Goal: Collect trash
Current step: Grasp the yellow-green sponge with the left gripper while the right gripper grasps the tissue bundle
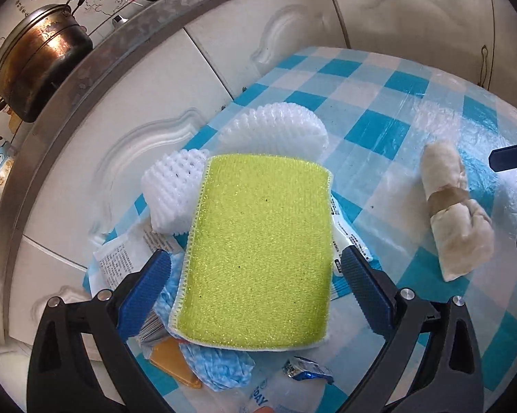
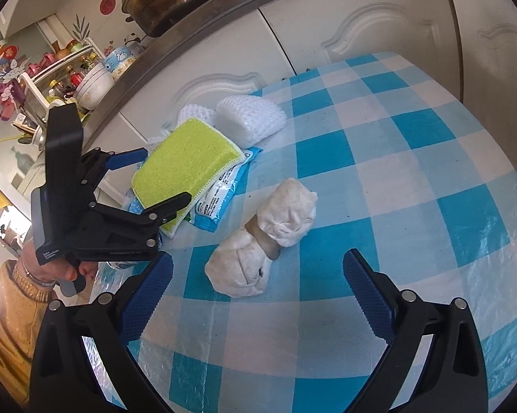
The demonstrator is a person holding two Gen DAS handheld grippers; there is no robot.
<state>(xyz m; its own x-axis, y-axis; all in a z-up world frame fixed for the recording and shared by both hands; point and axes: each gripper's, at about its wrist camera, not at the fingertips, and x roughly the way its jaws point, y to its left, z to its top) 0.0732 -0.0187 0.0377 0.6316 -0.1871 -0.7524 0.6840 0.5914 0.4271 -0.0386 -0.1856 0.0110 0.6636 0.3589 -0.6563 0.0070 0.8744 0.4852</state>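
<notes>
A yellow-green sponge point(image 1: 258, 251) point(image 2: 186, 158) lies on top of a pile of trash at the table's left side. My left gripper point(image 1: 256, 254) point(image 2: 165, 175) is open, one blue finger on each side of the sponge, not pressing it. A white tissue wad bound around a brown cardboard tube point(image 2: 268, 237) point(image 1: 454, 213) lies alone on the checked cloth. My right gripper point(image 2: 258, 258) is open just before that wad with nothing between its fingers; its blue fingertips point(image 1: 509, 158) show at the right edge of the left wrist view.
Under and around the sponge lie two white foam fruit nets point(image 1: 279, 127) point(image 2: 251, 117), printed wipe packets point(image 2: 220, 192), crumpled blue tissue point(image 1: 217, 364), an orange wrapper point(image 1: 172, 358) and a blue foil wrapper point(image 1: 306, 371). White cabinet doors point(image 2: 361, 27) and a steel counter edge point(image 1: 86, 69) with a pot point(image 1: 38, 58) stand behind the table.
</notes>
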